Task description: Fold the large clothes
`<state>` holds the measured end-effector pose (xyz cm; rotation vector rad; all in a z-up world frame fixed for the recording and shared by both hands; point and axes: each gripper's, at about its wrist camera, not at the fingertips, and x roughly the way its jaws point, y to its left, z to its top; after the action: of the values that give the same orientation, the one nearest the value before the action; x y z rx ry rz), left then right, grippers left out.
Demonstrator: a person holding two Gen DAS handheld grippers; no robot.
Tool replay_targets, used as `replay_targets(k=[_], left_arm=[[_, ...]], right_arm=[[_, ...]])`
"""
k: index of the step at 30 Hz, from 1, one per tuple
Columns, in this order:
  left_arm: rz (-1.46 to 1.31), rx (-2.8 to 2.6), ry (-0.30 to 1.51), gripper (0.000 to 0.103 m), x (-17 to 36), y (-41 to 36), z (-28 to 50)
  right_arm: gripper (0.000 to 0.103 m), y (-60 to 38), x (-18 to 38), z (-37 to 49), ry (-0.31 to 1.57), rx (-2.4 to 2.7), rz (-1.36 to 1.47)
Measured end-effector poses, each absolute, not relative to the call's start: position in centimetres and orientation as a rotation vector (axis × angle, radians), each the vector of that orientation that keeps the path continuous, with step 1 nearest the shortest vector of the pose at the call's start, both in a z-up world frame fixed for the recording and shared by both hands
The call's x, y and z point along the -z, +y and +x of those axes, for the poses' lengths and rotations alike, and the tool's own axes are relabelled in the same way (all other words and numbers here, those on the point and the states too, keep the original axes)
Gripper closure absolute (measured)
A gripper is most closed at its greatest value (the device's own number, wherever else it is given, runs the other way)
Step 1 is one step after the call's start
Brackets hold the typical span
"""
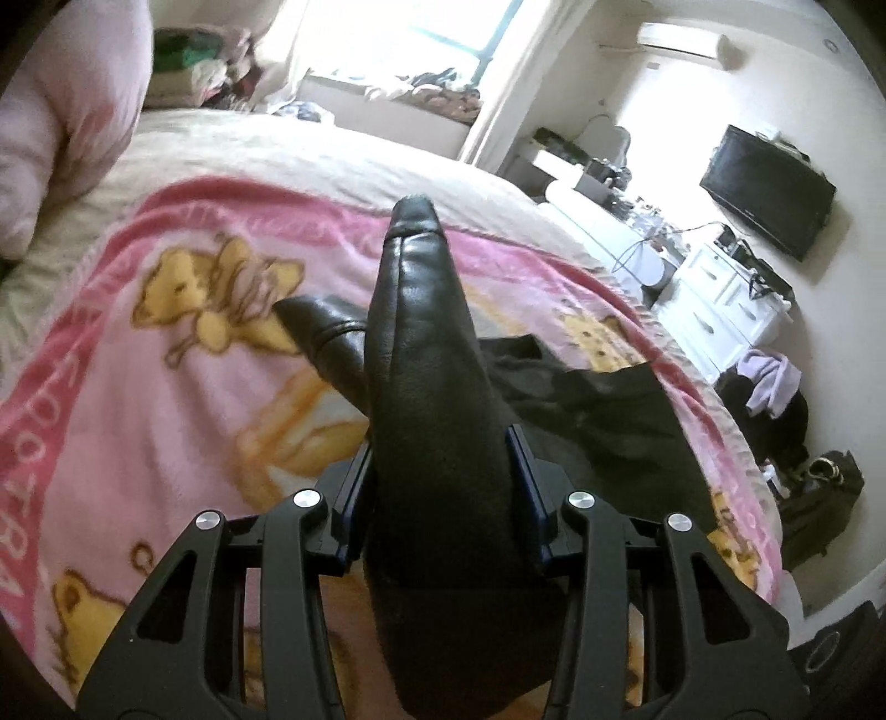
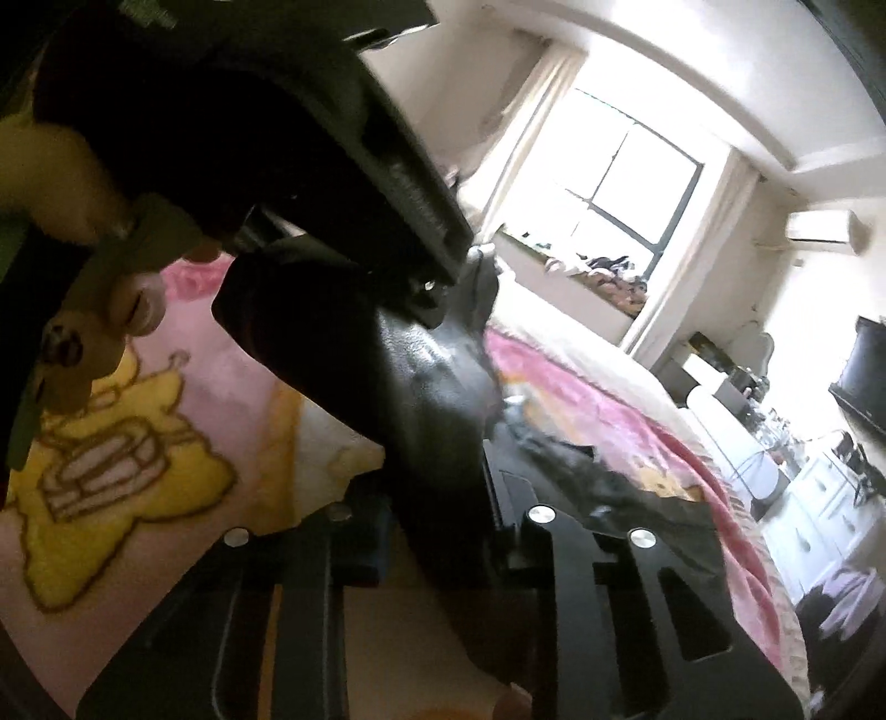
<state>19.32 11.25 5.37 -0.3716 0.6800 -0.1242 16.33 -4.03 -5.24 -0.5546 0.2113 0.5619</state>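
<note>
Two tongs of mine are clamped on one black, shiny leather-look garment [image 1: 437,443]: my left tongs [image 1: 440,482] pinch a thick fold of it that rises away from me in a tapering ridge, and my right tongs [image 2: 443,531] grip another fold of the same garment, though that view is dark and blurred. No earlier view tells me more. The rest of the garment trails down onto the bed, with a duller black part [image 1: 598,404] spread flat to the right of the ridge. Under it lies a pink fleece blanket printed with yellow cartoon bears [image 1: 166,399], which covers most of the bed; a cream bedspread [image 1: 310,149] shows beyond its far edge, and a pale pink pillow [image 1: 61,133] sits at the left. Past the bed, a bright window [image 1: 421,27] stands above a ledge heaped with clothes. Along the right wall I see a white drawer unit [image 1: 720,310] cluttered on top, a black flat screen [image 1: 769,188] mounted above it, and a white air conditioner [image 1: 684,41] high up. In the right wrist view, my left hand [image 2: 111,266] and its device fill the upper left.
</note>
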Motion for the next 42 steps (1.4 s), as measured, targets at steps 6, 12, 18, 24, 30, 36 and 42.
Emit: replay_targets(k=[6,12,18,24,30,36,42], left_arm=[[-0.285,0.163,0.630,0.066,-9.2,6.3,20.0],[-0.195,0.201,0.622,0.064,-11.4,1.0,21.2],[-0.153,0.226,0.636,0.062,-12.0,-3.0,22.3],[-0.112,0.254,0.667,0.059,-11.9,-6.8,23.7],[-0.111,0.299,0.713,0.056,-11.0,-10.0,25.1],[-0.209,0.372,0.732,0.044,-10.6,-10.8,25.6],[-0.228,0.251,0.733,0.037,-8.8,-7.2,25.4]], right_arm=[[0.083,-9.1,3.2,16.4,0.175,-0.500,-0.404],[0.084,-13.4,2.0,17.0,0.198,-0.453,-0.277],[0.084,-16.6,1.7,18.3,0.247,-0.437,-0.166],[0.084,-19.6,2.5,19.5,0.334,-0.458,-0.020],[0.084,-23.0,4.0,21.2,0.450,-0.477,0.158],[0.084,-26.3,6.4,23.1,0.588,-0.471,0.374],[0.083,-29.2,9.7,24.4,0.732,-0.521,0.649]])
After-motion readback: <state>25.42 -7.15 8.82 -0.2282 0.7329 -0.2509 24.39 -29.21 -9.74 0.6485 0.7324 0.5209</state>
